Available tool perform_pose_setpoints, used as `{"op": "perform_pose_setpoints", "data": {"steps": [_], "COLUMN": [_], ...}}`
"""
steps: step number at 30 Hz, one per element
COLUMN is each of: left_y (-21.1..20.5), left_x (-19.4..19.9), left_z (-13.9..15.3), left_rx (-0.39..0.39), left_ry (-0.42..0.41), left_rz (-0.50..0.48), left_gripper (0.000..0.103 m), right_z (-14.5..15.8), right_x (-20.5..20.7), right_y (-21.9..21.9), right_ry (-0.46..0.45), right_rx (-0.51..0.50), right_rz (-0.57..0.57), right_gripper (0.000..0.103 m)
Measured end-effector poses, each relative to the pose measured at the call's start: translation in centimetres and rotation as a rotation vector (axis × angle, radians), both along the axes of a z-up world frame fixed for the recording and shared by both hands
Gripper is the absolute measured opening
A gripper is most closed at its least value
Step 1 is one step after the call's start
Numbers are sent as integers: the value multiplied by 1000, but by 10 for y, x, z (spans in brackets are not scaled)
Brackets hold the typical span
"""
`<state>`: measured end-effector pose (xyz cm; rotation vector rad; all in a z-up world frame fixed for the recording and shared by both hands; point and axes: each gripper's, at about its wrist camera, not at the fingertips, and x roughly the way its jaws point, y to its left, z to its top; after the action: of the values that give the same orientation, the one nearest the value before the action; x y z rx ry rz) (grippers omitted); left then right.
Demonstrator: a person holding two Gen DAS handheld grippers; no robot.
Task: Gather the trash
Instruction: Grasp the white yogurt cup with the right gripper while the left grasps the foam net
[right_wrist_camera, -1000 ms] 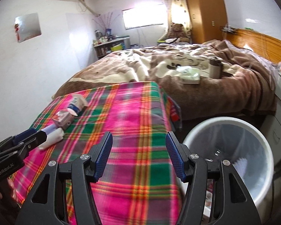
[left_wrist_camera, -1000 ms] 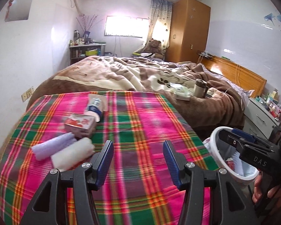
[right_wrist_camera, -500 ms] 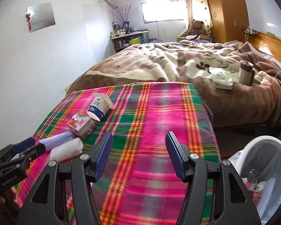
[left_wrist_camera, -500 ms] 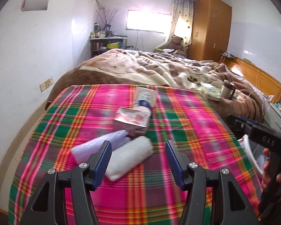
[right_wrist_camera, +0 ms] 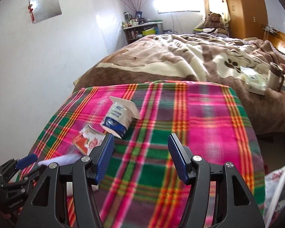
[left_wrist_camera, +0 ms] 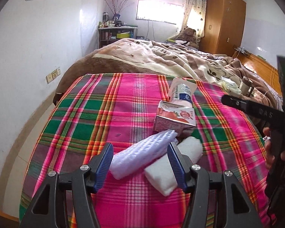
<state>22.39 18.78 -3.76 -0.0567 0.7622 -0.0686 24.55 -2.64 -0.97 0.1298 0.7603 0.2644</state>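
Now | left gripper [left_wrist_camera: 140, 163] open, empty, lavender foam net sleeve [left_wrist_camera: 142, 154] just ahead between its jaws, white sleeve [left_wrist_camera: 172, 169] beside | soft, light, squashy; pinch mid-length | right gripper [right_wrist_camera: 140, 156] open, yogurt cup [right_wrist_camera: 118, 118] ahead-left.

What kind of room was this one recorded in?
A home bedroom, almost certainly. A bed with a rumpled brown blanket fills the middle, a wooden wardrobe stands in the far corner, and a teddy bear sits beside it under the window.

Woven plaid cloth [left_wrist_camera: 108, 114] (matt), glossy paper carton [left_wrist_camera: 173, 120]
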Motion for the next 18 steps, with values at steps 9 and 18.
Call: {"op": "perform_pose_setpoints", "data": {"steps": [9, 18], "left_y": [10, 10], "left_x": [22, 35], "left_z": [-13, -24], "left_rx": [13, -1], "left_ry": [52, 86], "left_rz": [-48, -101], "left_gripper": [59, 65], "right_z": [-12, -26], "right_x": [43, 67], "right_y": [28, 46], "right_ry": [59, 110], "right_rx": [24, 35], "right_rz": [29, 29], "right_gripper": [60, 62]}}
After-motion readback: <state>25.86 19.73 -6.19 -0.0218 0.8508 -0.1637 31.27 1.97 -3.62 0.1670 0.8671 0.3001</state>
